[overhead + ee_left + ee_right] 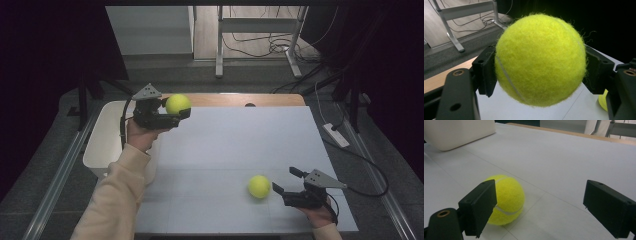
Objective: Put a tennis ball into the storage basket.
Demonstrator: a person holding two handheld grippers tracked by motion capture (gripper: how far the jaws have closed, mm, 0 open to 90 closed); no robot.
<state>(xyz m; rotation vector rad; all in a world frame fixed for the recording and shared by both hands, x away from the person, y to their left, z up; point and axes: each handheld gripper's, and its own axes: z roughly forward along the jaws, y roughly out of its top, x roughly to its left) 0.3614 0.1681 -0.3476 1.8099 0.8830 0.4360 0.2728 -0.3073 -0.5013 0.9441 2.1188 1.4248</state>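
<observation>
a: what has your left hand-held gripper (184,113) got?

b: it's clenched on a yellow tennis ball (178,104). in the left gripper view that ball (541,60) sits squarely between my two black jaws, both pads pressed into the felt, and it hangs clear above the white counter (235,145).

a: where is that over the counter?

b: at the far left corner, right beside the white bin (102,142) that stands along the counter's left edge. my sleeve runs up from the bottom of the high view to that hand.

a: and the right one?

b: my right hand-held gripper (286,180) is released, jaws spread wide, low at the near right corner of the counter. nothing sits between the pads.

a: is there anything near it?

b: a second tennis ball (259,186) rests on the counter just left of the jaw tips in the high view. in the right gripper view that ball (507,198) lies just behind my left jaw, partly covered by it, not between the two. i can't tell whether the jaw touches it.

a: how far apart are the two balls?

b: well apart, one held up at the far left, one lying at the near right.
</observation>
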